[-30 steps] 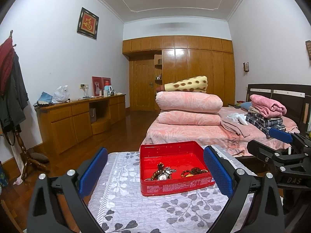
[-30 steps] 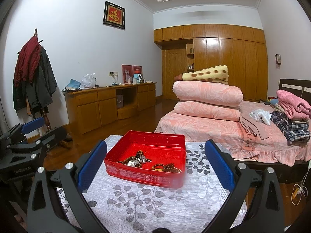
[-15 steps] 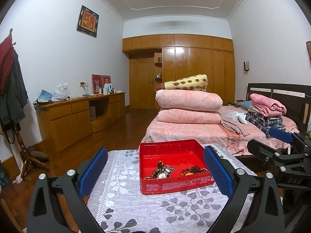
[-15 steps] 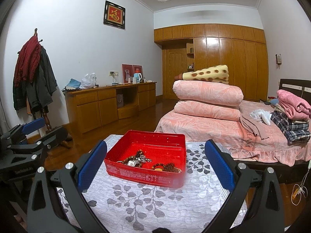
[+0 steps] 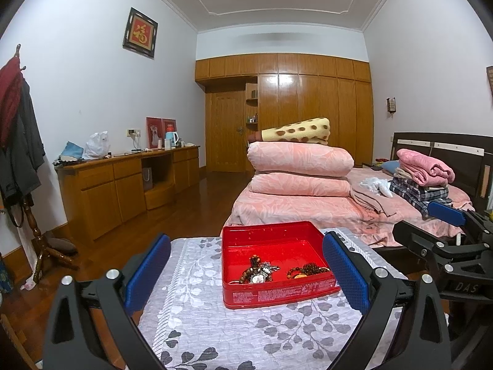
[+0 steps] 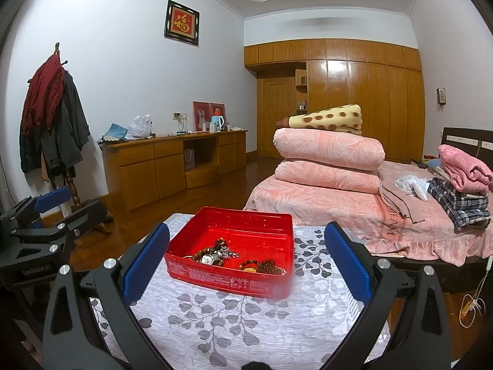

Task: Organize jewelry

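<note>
A shallow red tin tray (image 5: 271,234) (image 6: 240,219) sits on a table with a white cloth with a grey leaf print (image 5: 215,323) (image 6: 252,317). In the tray lie a wristwatch tangled with a beaded bracelet (image 5: 257,273) (image 6: 212,254) and a brown bead bracelet (image 5: 308,269) (image 6: 262,265). My left gripper (image 5: 246,274) is open and empty, hovering short of the tray. My right gripper (image 6: 246,265) is open and empty, also short of the tray. Each gripper shows at the edge of the other's view, the right one (image 5: 446,234) and the left one (image 6: 46,215).
A bed (image 5: 308,206) with stacked pink quilts and folded clothes stands just behind the table. A wooden sideboard (image 5: 129,182) lines the left wall, and a coat rack (image 6: 61,117) stands at the left. Wardrobes fill the far wall.
Both grippers stay open. The left view has drifted slightly, so the tray sits a little higher in it. The right view has hardly changed.
</note>
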`<state>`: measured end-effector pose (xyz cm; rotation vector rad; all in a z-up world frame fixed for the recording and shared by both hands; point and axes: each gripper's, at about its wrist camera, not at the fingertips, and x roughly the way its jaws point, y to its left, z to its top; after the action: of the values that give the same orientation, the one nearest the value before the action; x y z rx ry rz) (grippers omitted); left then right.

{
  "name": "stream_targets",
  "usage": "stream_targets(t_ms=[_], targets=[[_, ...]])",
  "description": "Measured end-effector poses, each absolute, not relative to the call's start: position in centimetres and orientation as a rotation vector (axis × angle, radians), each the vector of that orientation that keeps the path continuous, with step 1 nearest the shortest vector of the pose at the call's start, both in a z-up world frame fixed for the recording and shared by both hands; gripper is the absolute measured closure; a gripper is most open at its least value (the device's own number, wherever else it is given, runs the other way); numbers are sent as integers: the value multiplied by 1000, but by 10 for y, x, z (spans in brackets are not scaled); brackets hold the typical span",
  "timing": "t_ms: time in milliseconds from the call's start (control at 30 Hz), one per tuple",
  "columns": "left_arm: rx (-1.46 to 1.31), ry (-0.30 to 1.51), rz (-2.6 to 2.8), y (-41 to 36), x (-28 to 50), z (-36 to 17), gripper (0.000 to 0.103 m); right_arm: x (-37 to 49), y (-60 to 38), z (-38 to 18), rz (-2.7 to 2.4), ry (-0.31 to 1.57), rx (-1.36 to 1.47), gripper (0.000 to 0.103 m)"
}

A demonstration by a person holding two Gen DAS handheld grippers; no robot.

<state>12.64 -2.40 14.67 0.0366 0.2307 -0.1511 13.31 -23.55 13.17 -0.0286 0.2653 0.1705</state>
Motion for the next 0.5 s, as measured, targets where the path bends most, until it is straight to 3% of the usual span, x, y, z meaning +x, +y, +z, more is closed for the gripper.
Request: stream_targets(t_ms=[500], targets=[[30, 230, -156, -25, 126, 146, 6, 133, -235, 132, 170, 266, -29, 6]])
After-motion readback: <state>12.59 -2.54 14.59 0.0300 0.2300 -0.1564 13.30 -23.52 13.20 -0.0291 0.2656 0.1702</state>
